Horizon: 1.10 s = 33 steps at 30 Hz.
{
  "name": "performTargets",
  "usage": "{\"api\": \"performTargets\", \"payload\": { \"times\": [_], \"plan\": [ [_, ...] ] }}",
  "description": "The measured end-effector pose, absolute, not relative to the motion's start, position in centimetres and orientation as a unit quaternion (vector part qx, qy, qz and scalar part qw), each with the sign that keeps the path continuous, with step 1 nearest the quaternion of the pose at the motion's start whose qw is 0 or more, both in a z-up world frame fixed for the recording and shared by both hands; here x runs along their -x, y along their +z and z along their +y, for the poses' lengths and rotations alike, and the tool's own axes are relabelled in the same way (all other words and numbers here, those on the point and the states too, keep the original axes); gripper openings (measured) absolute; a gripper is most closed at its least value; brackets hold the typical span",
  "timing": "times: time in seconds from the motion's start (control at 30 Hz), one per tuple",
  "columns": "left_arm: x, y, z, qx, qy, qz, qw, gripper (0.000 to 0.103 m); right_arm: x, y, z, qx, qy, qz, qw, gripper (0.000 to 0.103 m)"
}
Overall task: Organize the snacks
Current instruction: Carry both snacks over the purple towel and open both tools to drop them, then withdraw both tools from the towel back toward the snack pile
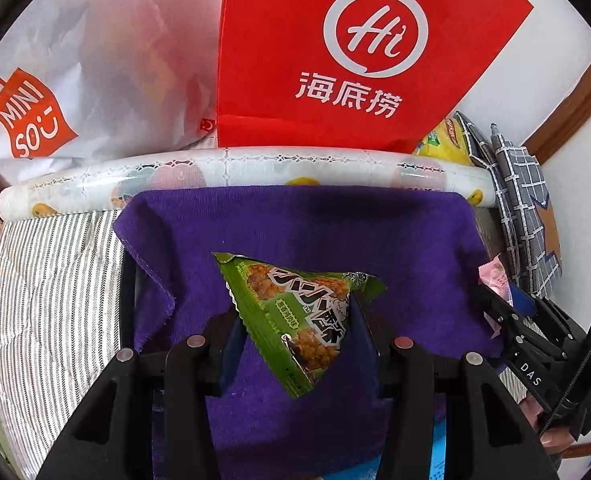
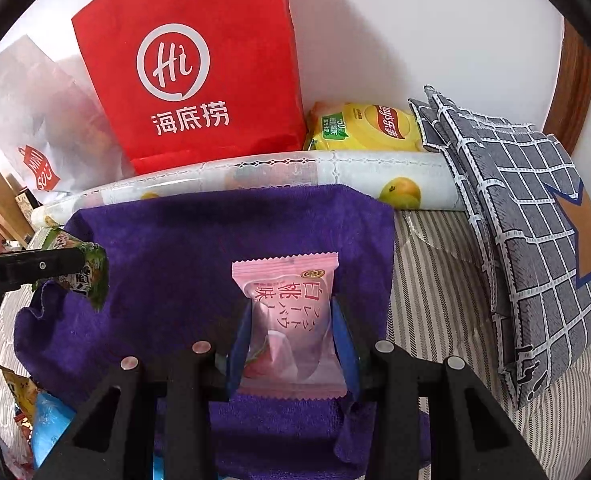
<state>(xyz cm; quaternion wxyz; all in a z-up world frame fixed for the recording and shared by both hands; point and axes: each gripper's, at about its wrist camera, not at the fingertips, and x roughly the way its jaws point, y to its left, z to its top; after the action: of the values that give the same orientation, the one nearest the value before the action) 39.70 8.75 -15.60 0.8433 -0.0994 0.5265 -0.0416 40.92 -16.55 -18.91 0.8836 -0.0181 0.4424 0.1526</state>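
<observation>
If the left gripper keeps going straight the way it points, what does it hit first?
Most likely the purple towel beneath it. The left gripper is shut on the green snack packet and angled down at the cloth; depth is hard to judge, but nothing else lies in between.

Each camera sits just behind its own gripper and looks forward and steeply down along the two fingers, very near a purple towel (image 1: pixel 315 224) spread on a striped cloth (image 1: pixel 55 280). The left view faces the towel's middle, the red bag (image 1: pixel 355 60) straight ahead beyond the back edge. The right view stands further right, reaching the checked cushion (image 2: pixel 527 216) at the right edge. Both share the towel, the printed roll (image 2: pixel 287 174) along its back edge, the red bag, the white bag (image 1: pixel 95 60) and the wall; each catches the other gripper at its side.
</observation>
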Motion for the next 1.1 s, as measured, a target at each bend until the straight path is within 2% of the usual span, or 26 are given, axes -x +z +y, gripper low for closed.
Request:
{"api": "performTargets", "payload": {
  "times": [0.4,0.47,0.53,0.63,0.77,1.1],
  "plan": [
    [-39.9,-15.9,8.9,0.098,-0.030,0.533,0.840,0.048,-40.7,-19.1,-16.3,0.018,0.165,0.445,0.880,0.039],
    [-39.9,-15.9,8.9,0.099,-0.029,0.532,0.840,0.048,-40.6,-19.0,-16.2,0.018,0.167,0.441,0.882,0.042],
    [-39.9,-15.8,8.9,0.098,-0.028,0.532,0.841,0.048,-40.5,-18.8,-16.3,0.016,0.169,0.435,0.884,0.055],
    [-39.8,-15.5,8.9,0.098,-0.026,0.534,0.840,0.054,-40.1,-18.2,-16.6,0.008,0.176,0.423,0.889,0.060],
    [-39.2,-14.2,8.8,0.093,-0.023,0.525,0.846,0.066,-39.5,-16.9,-16.7,0.009,0.178,0.407,0.896,0.061],
    [-35.3,-9.2,8.6,0.092,-0.032,0.485,0.869,0.067,-35.7,-13.4,-17.9,-0.007,0.146,0.398,0.906,0.065]
  ]
}}
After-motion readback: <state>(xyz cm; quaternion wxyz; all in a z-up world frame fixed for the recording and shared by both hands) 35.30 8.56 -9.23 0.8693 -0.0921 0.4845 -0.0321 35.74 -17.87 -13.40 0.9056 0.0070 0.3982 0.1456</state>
